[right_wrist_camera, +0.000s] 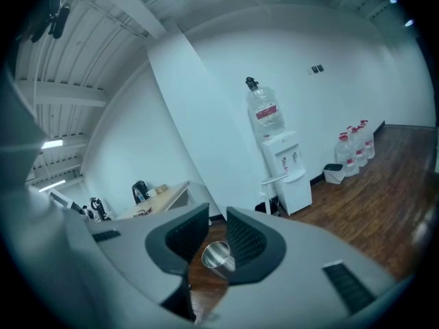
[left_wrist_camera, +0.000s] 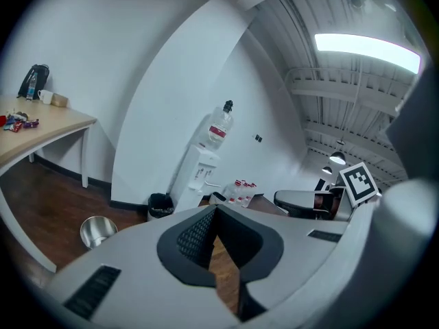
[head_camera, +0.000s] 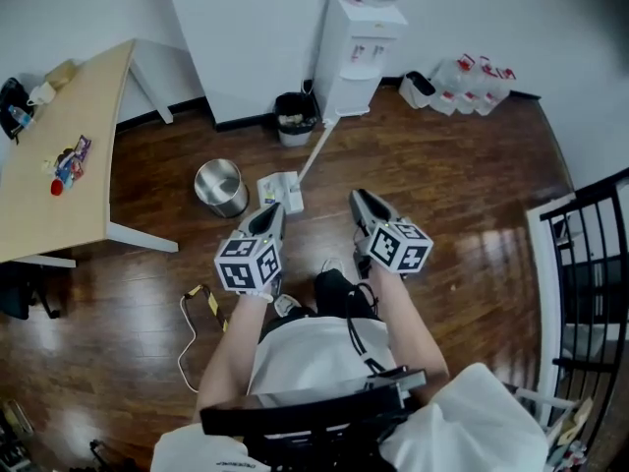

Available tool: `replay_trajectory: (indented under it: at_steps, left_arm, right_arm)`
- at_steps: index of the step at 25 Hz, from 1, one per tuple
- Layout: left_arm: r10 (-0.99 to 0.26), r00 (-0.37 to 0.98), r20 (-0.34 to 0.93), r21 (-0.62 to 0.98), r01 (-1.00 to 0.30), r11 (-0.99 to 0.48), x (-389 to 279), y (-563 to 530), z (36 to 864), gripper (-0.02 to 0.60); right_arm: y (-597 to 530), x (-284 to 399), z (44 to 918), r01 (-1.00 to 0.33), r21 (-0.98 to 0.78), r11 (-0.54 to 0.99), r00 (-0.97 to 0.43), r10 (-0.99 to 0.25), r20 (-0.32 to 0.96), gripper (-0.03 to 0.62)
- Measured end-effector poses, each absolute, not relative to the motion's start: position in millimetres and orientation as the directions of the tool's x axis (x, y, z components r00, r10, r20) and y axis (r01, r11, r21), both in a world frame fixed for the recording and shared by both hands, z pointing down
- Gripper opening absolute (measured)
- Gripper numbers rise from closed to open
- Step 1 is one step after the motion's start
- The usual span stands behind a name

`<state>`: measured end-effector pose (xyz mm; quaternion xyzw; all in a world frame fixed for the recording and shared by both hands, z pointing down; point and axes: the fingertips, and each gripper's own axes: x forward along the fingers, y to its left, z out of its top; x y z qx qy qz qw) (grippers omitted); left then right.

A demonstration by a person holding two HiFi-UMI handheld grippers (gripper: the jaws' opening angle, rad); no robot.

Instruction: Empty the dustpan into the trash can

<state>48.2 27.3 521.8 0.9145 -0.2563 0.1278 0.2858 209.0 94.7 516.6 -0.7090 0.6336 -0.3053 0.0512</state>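
Observation:
A white dustpan (head_camera: 282, 191) stands on the wooden floor, its long white handle (head_camera: 316, 147) leaning back toward the water dispenser (head_camera: 356, 52). Just left of it sits a round steel trash can (head_camera: 221, 187), seen also in the left gripper view (left_wrist_camera: 97, 230) and between the right jaws (right_wrist_camera: 217, 256). My left gripper (head_camera: 272, 212) hovers just short of the dustpan, its tips (left_wrist_camera: 215, 210) touching and holding nothing. My right gripper (head_camera: 360, 199) hangs to the dustpan's right, jaws (right_wrist_camera: 217, 218) a little apart and empty.
A small black bin (head_camera: 295, 118) stands beside the dispenser. Several water jugs (head_camera: 472, 87) line the back wall. A wooden table (head_camera: 59, 185) fills the left side, a black railing (head_camera: 590, 264) the right. A cable (head_camera: 197, 303) lies on the floor near my left.

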Motion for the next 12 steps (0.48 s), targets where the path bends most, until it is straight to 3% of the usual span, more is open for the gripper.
replay_trajectory:
  at_steps: [7,9,12]
  left_arm:
    - [-0.366,0.860,0.355,0.469,-0.502,-0.726,80.7,5.0,516.6,-0.005]
    - [-0.358,0.862,0.358,0.476,-0.499,-0.724,91.5,-3.9,519.8,-0.005]
    - [-0.342,0.860,0.379,0.483,-0.499,-0.719,108.2,-18.1,529.3,-0.005]
  right_arm:
    - [52.7,228.4,540.8,-0.869,-0.458,-0.185,-0.020,-0.913,0.406,0.152]
    - [34.2,239.2,546.0,-0.862,-0.470,-0.188,-0.022,-0.914,0.406,0.215]
    - [6.7,259.0,560.2,-0.849,-0.488,-0.205,-0.015,-0.912,0.409,0.242]
